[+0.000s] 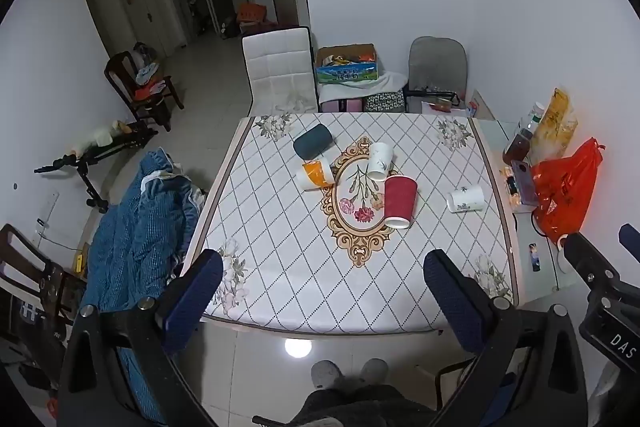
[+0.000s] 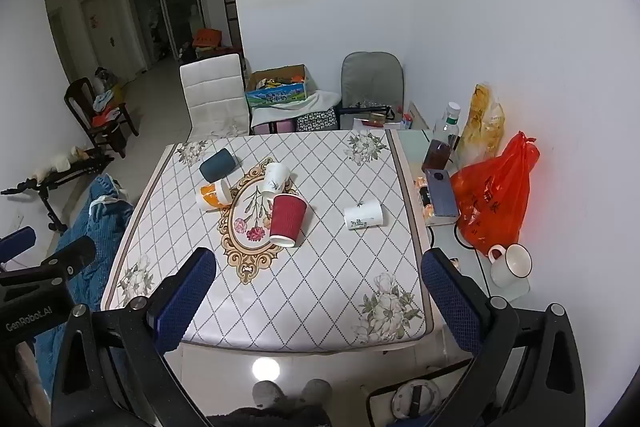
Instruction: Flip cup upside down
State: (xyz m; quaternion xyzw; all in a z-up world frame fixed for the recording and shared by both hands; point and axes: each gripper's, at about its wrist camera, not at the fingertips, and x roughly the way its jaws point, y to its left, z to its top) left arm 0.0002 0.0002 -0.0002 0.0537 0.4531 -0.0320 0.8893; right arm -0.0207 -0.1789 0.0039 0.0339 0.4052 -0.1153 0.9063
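Several paper cups lie on their sides on the patterned table [image 1: 280,267]. A red cup [image 1: 399,201] [image 2: 287,220] lies mid-table, open end toward me. A white cup [image 1: 465,198] [image 2: 363,214] lies to its right. Another white cup [image 1: 379,161] [image 2: 275,179], an orange-and-white cup [image 1: 315,174] [image 2: 213,195] and a dark teal cup [image 1: 313,142] [image 2: 217,165] lie farther back. My left gripper [image 1: 323,269] and right gripper [image 2: 319,267] are both open and empty, held high above the table's near edge.
An orange plastic bag [image 2: 494,199], bottles [image 2: 442,143], a phone [image 2: 442,193] and a white mug [image 2: 512,264] crowd the side shelf on the right. Chairs [image 1: 278,69] stand behind the table. A blue blanket [image 1: 136,227] lies to the left.
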